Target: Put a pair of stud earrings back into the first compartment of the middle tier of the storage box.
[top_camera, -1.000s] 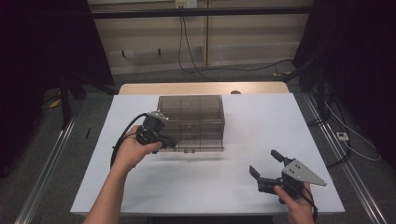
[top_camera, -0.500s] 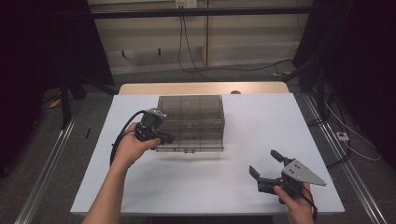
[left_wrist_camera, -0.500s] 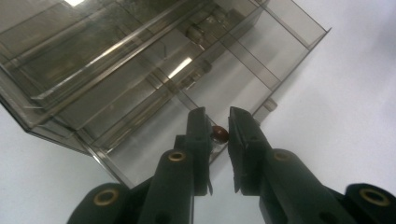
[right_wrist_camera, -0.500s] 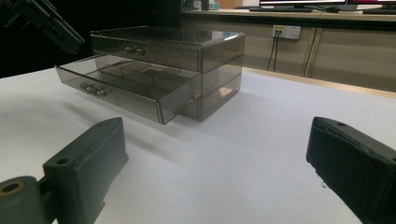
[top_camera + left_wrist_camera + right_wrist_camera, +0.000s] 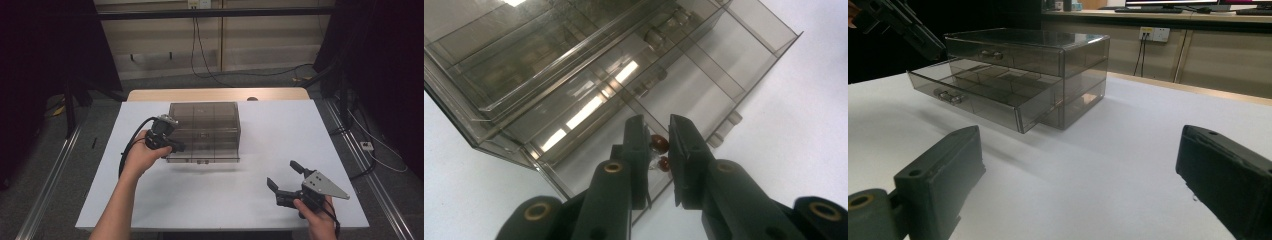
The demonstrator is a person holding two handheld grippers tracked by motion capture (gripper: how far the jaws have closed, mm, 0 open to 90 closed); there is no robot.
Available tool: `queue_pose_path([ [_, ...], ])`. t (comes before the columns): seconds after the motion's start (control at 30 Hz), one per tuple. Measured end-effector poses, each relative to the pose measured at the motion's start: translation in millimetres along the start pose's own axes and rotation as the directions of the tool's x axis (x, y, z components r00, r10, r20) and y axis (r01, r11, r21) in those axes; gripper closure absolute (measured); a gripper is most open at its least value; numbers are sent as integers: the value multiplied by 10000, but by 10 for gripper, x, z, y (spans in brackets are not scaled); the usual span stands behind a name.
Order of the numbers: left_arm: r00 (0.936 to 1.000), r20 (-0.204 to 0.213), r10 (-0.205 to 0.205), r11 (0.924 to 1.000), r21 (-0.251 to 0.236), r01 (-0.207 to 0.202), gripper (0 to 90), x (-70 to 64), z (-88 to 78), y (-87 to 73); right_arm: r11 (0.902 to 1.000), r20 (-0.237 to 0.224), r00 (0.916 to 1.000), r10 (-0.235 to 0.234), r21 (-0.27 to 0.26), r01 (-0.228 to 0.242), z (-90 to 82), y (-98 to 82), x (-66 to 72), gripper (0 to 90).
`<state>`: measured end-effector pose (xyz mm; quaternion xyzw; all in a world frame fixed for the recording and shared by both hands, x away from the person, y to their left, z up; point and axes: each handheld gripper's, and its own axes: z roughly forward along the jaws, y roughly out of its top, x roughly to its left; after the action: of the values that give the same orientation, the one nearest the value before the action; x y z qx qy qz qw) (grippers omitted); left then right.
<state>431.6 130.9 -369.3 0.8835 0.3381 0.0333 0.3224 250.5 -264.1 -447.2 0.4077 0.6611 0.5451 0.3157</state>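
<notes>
Smoky clear plastic makes up the drawer cabinet [image 5: 205, 131], which sits toward the far edge of the white table [image 5: 260, 200], left of centre, its middle drawer [image 5: 983, 95] pulled out so you can drop things in. Your left gripper [image 5: 658, 145] hangs over that drawer's left end, jaws nearly together on one small red-capped piece [image 5: 658, 145], apparently for release. Your right gripper [image 5: 285, 180] rests wide open and empty near the near right corner. Count: one cabinet, three drawers, two grippers.
</notes>
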Motion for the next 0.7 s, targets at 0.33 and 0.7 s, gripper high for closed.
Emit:
queue_pose_path([
  [0.33,9999,-105,-13,10000,94,14,792,51,64,-9,10000,15,10000,-3,13,3,1,-1,-3,42],
  [0.7,9998,-152,-136,9999,56,137,792,97,77,-13,10000,13,10000,-1,3,1,-1,0,-5,43],
])
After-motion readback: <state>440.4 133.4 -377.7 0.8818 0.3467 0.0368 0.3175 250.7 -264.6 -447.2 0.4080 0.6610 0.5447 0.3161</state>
